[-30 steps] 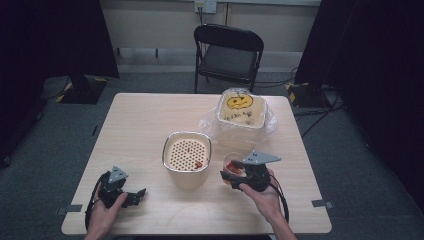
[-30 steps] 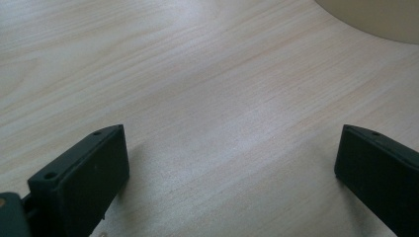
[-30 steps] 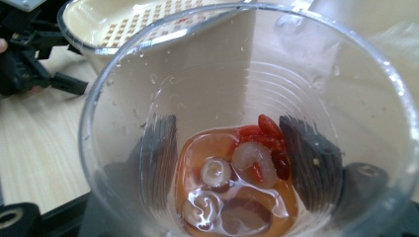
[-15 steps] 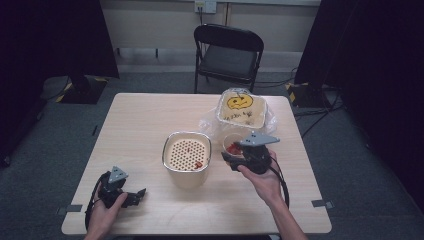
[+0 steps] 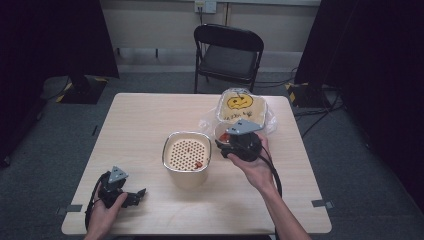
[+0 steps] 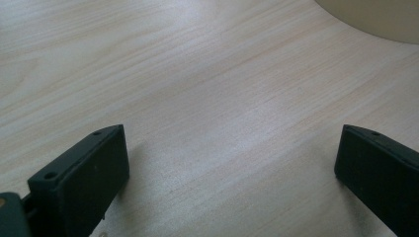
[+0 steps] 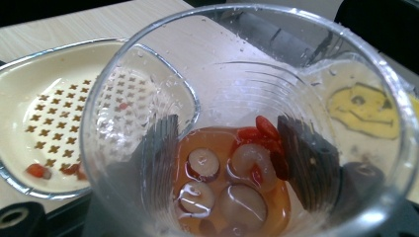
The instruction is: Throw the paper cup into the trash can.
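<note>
the right tongs (image 5: 231, 144) are clamped around a clear plastic cup (image 7: 247, 128), their dark jaws showing through its wall on either side. the cup sits raised just beside the far-right edge of the strainer basket (image 5: 186, 152) — probably held close so its contents can go onto the perforated tray without spilling on the counter (image 5: 140, 120). in the cup lies a shallow pool of amber liquid with pale round slices and red berries (image 7: 264, 132); a few red bits (image 7: 38, 170) already rest on the strainer's holes.

the left tongs (image 5: 131, 196) rest low near the counter's near-left corner, jaws spread wide over bare wood with nothing between them — likely parked out of the way.

behind the cup, a bowl with a yellow face on its cover (image 5: 241, 105) sits in crinkled clear wrap; what it holds is hidden. from above, the hand and the grey plate mask most of the cup, and its tilt is hard to judge.
</note>
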The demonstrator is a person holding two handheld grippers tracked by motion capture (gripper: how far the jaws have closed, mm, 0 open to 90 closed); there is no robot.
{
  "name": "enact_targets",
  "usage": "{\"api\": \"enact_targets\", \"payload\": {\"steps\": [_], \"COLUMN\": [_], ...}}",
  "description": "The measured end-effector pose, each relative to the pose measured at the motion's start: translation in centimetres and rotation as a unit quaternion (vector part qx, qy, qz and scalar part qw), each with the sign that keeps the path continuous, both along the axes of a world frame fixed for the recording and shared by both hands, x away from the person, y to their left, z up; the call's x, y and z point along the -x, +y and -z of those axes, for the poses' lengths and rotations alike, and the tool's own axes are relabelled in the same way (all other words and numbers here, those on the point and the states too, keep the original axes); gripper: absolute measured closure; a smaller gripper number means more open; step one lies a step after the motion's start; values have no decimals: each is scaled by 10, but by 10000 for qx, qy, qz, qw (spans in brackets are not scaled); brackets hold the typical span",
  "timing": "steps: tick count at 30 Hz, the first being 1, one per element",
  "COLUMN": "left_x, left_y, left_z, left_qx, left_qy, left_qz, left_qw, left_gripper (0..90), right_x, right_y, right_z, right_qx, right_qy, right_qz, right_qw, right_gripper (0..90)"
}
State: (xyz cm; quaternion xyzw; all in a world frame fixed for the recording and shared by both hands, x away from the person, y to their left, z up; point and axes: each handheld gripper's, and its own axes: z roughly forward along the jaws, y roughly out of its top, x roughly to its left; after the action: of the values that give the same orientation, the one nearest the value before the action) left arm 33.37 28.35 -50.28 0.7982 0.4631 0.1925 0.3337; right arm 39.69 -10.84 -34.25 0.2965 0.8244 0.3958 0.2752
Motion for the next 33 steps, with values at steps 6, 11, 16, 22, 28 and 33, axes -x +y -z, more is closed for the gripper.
{"api": "enact_targets", "payload": {"steps": [6,11,16,22,28,33], "left_x": [0,0,0,0,0,0], "left_y": [0,0,0,0,0,0], "left_z": [0,0,0,0,0,0], "left_qx": [15,15,18,14,14,15], "left_qy": [-2,-2,-2,-2,-3,-2], "left_qz": [-8,-8,-9,-7,-7,-8], "left_qw": [10000,10000,10000,10000,10000,10000], "left_gripper": [0,0,0,0,0,0], "right_x": [-3,-5,-5,-5,-3,-2], "right_y": [15,29,44,60,74,83], "right_z": [-6,-9,-8,-7,-6,-2], "right_qx": [440,996,1584,2165,2728,3148], "right_qy": [-218,-462,-729,-1023,-1250,-1391], "right_qz": [-193,-284,-401,-485,-510,-579], "right_qw": [9986,9935,9839,9697,9525,9371], "right_gripper": [432,437,441,447,452,455]}}
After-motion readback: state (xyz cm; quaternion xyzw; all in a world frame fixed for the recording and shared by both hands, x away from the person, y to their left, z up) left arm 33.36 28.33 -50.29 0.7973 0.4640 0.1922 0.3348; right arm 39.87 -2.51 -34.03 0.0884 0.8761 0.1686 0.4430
